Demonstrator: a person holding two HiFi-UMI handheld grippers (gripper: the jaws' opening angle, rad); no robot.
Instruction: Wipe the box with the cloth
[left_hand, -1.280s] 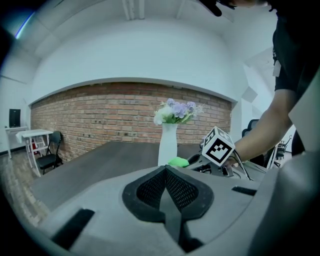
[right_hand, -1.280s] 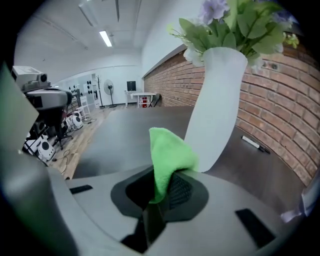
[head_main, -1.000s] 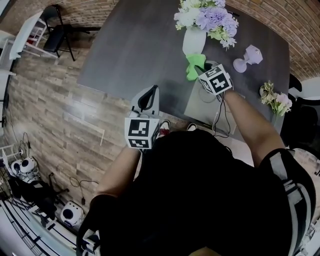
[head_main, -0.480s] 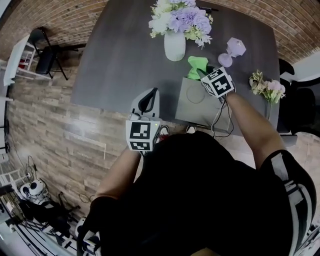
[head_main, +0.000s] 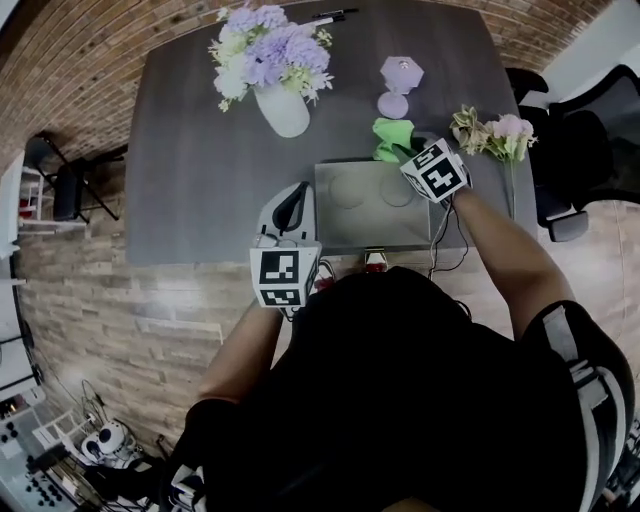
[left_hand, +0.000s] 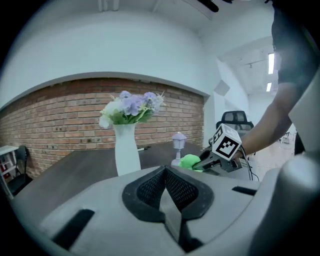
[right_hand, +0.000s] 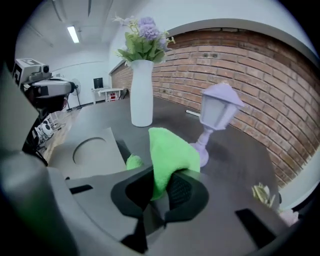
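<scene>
A flat grey box (head_main: 368, 214) with round recesses lies at the near edge of the dark table (head_main: 200, 170). My right gripper (head_main: 407, 152) is shut on a green cloth (head_main: 392, 136), which hangs just past the box's far right corner. In the right gripper view the cloth (right_hand: 169, 154) bulges up from between the jaws of that gripper (right_hand: 157, 187), with the box (right_hand: 95, 150) to the left. My left gripper (head_main: 298, 192) hovers at the table's near edge, left of the box. Its jaws (left_hand: 164, 182) are shut on nothing.
A white vase of flowers (head_main: 283, 105) stands at the far left of the box, and a lilac lantern (head_main: 399, 85) just behind the cloth. A small flower bunch (head_main: 492, 130) lies at the right. A black chair (head_main: 572, 150) stands beyond the table's right edge.
The head view has swung, so the whole table top now shows. The right gripper still holds the cloth by the box's far edge. The left gripper has barely moved.
</scene>
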